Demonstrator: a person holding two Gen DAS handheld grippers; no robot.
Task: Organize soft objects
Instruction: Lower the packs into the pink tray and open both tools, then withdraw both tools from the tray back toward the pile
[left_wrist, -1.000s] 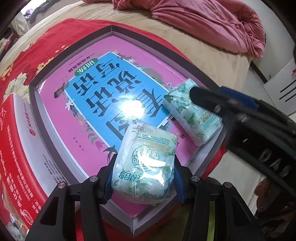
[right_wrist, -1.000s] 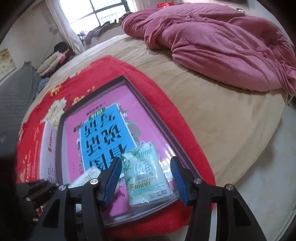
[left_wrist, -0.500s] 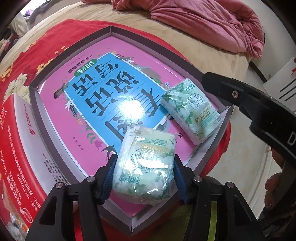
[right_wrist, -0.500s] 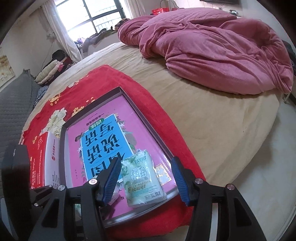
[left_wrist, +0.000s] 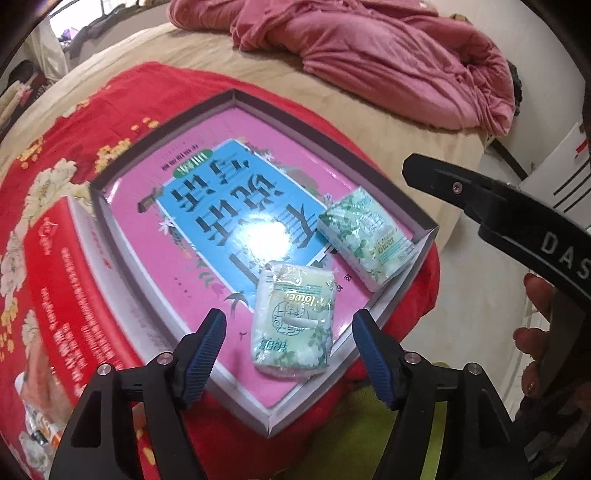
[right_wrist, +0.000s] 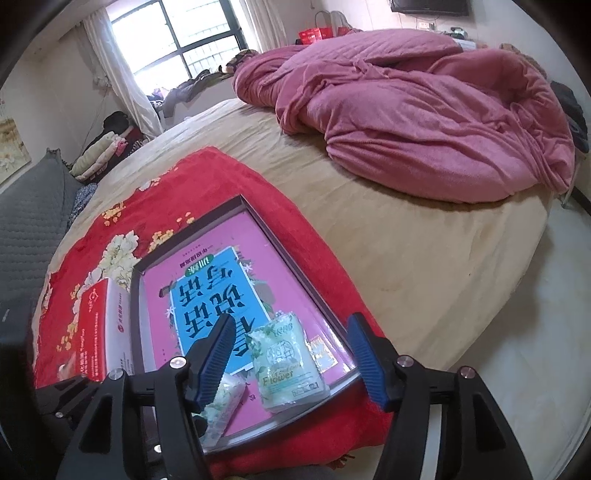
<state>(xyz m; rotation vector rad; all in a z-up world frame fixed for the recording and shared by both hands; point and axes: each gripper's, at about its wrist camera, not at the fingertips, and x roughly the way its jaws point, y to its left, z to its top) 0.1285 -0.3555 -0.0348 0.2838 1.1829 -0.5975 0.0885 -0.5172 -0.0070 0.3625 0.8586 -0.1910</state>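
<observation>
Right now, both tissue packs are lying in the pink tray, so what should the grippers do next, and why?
Probably lift both away. The left hand-held gripper and the right hand-held gripper have just been opening, and their pads stand clear of the near tissue pack and the far tissue pack. Both packs rest flat inside the tray, so nothing more here seems to need holding.

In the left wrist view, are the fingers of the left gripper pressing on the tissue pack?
No, the left gripper stands open, with a clear gap between each blue finger and the tissue pack.
</observation>
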